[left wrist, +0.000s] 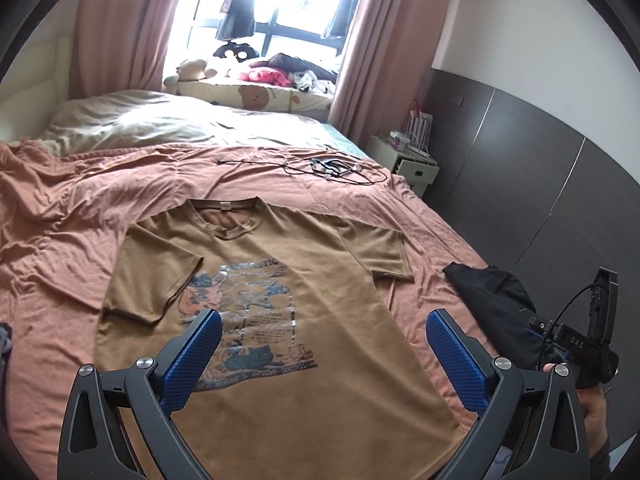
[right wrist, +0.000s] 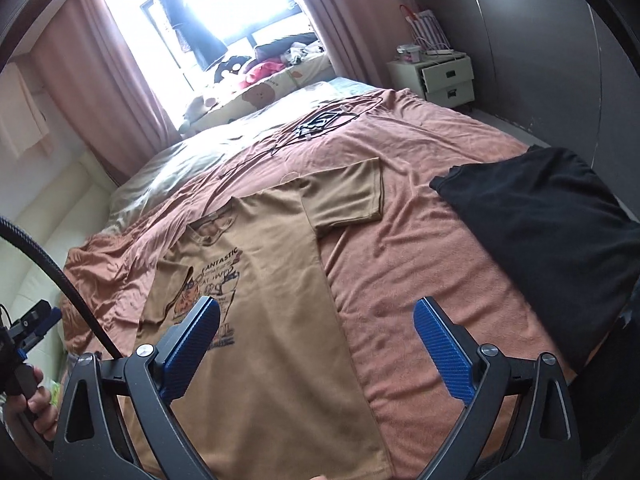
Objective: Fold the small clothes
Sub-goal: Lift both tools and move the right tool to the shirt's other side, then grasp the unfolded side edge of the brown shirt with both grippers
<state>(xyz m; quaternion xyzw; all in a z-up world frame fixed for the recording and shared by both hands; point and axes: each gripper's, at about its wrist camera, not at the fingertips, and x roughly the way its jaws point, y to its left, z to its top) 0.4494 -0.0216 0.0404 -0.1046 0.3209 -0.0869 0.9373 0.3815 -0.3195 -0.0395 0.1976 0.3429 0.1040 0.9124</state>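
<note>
Both wide-open, empty tongs, left (left wrist: pixel 323 322) and right (right wrist: pixel 317 312), just above the flat brown T-shirt (left wrist: pixel 320 280).

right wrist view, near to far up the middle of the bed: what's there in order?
Right gripper, open → brown T-shirt lying flat → tangle of black cables → bear-print pillow → window.

The brown T-shirt (right wrist: pixel 276 280) print reads "FANTASTIC"; the right gripper (left wrist: pixel 576 344) reads "DAS".
</note>
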